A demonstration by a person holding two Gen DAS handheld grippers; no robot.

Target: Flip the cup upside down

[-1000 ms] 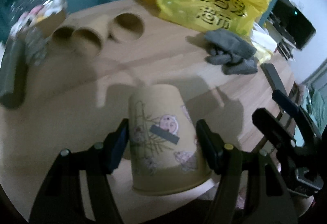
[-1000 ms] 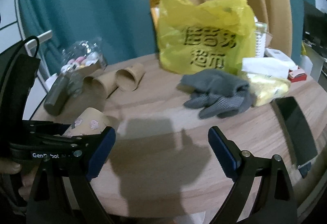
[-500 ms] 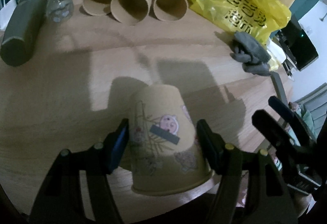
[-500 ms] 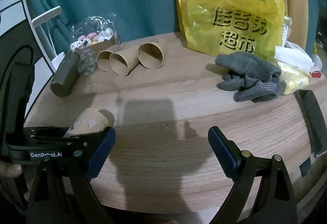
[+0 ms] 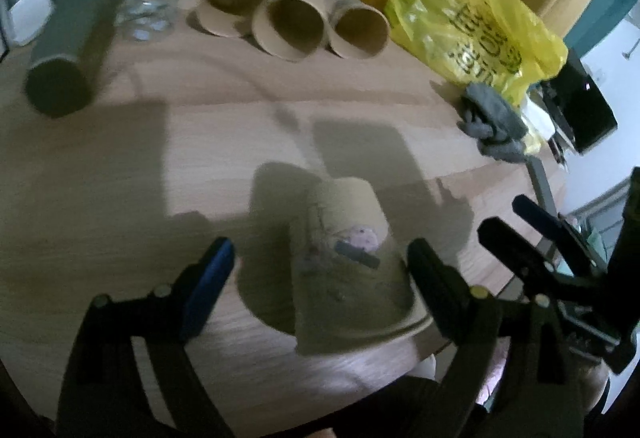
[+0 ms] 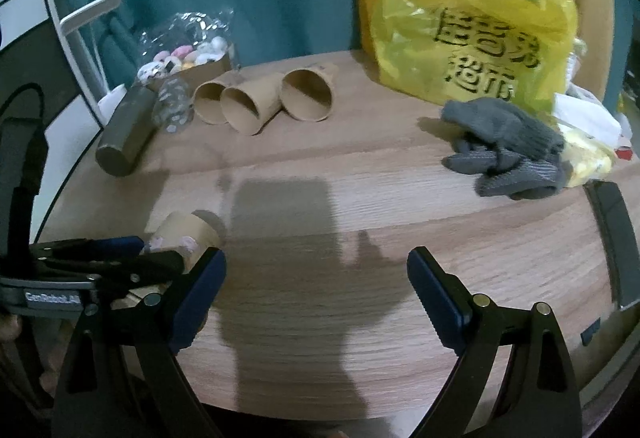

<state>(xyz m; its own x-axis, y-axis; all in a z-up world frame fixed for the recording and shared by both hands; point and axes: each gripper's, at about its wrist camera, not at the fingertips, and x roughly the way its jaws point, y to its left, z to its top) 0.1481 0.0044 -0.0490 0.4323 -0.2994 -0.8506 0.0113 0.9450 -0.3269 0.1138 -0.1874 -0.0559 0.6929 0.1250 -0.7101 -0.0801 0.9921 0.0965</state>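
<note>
The left gripper (image 5: 320, 270) has its fingers spread wide on both sides of the cup (image 5: 348, 270), not touching it. The cup stands upside down near the front edge of the worktop (image 6: 360, 190); its printed picture is blurred. The right gripper (image 6: 316, 290) is also spread, holding nothing, and hangs low over bare wood. Farther back, three brown cups (image 6: 256, 102) lie on their sides.

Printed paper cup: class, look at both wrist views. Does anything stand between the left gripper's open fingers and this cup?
Nothing visible does. The printed paper cup stands mouth-down on the table, directly between the left gripper fingers, which are spread clear of its sides. The three plain cups lie far behind.
</note>
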